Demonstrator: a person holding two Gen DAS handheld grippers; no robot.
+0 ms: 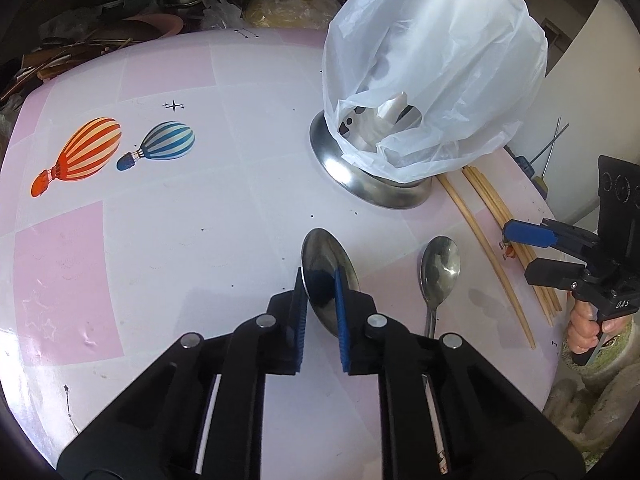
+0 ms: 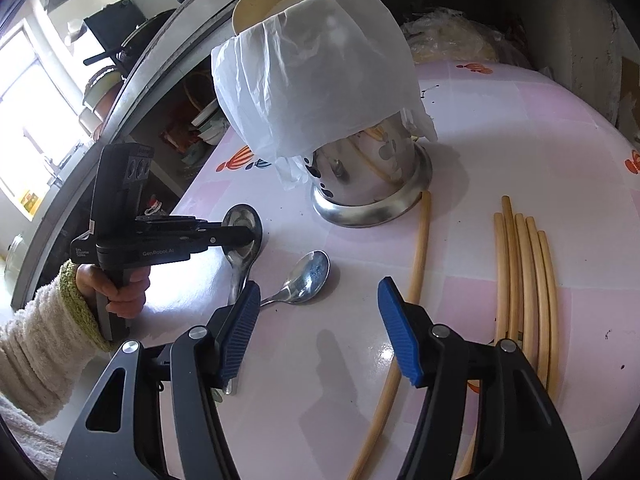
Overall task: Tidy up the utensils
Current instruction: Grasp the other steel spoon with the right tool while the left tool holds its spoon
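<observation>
A large steel spoon [image 1: 325,252] lies on the pink table [image 1: 160,240], and my left gripper [image 1: 319,276] is shut on its bowl, one blue pad on each side. The right wrist view shows that gripper [image 2: 251,236] clamped on the same spoon [image 2: 240,216]. A smaller spoon [image 1: 440,268] [image 2: 308,276] lies just right of it. My right gripper [image 2: 320,286] [image 1: 520,252] is open and holds nothing, hovering between the smaller spoon and a single loose chopstick [image 2: 418,260]. Several more chopsticks [image 2: 524,264] [image 1: 492,216] lie to the right.
A steel utensil holder [image 1: 360,176] [image 2: 372,188] stands behind the spoons under a white plastic bag [image 1: 432,60] [image 2: 312,80]. Pots and clutter [image 1: 120,20] crowd the far table edge. A hand in a fuzzy sleeve [image 2: 48,344] holds the left gripper.
</observation>
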